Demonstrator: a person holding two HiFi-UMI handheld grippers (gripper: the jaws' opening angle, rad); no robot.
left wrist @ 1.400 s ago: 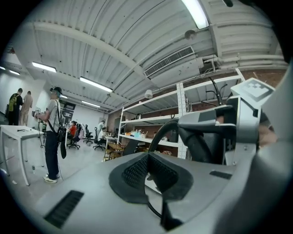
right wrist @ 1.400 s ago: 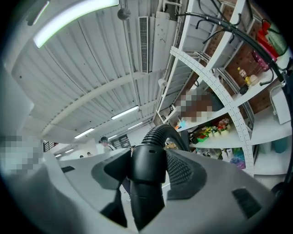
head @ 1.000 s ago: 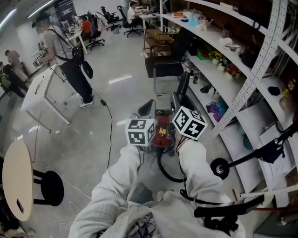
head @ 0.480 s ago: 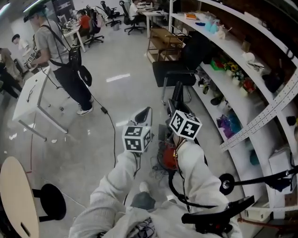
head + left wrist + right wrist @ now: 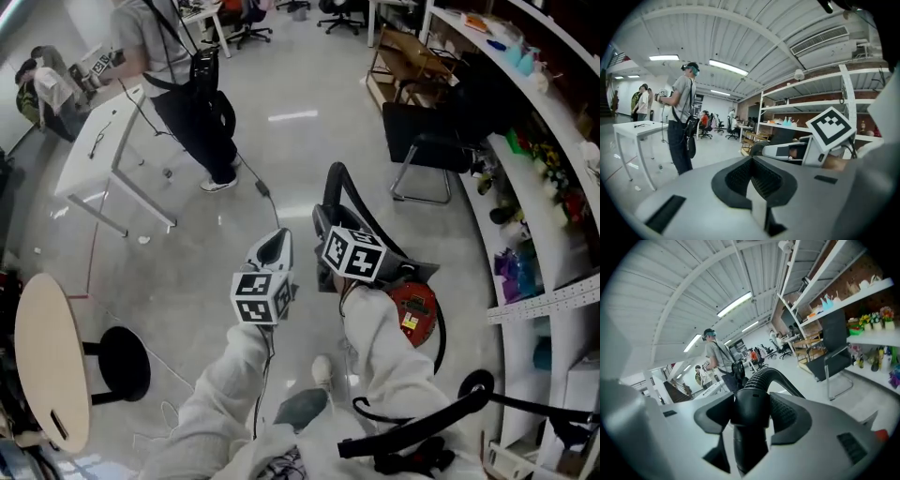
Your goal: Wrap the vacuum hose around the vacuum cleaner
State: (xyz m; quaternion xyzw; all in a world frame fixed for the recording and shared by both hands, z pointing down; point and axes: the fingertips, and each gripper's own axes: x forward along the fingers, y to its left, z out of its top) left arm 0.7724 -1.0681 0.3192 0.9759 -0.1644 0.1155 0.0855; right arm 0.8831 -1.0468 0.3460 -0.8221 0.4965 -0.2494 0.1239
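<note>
Loose, crumpled off-white fabric covers the left sleeve (image 5: 225, 375) and right sleeve (image 5: 384, 352). The left gripper (image 5: 275, 249) and right gripper (image 5: 325, 223) are pale grey shells with black ribbed pads (image 5: 738, 176) in a dark V-shaped recess. Each bears a white cube (image 5: 258, 296) printed with black square markers (a thin dark cable (image 5: 262, 384) runs beside the left sleeve).

No words or numbers are legible; the yellow label (image 5: 410, 322) on the red vacuum (image 5: 424, 298), lower right, is too small.
</note>
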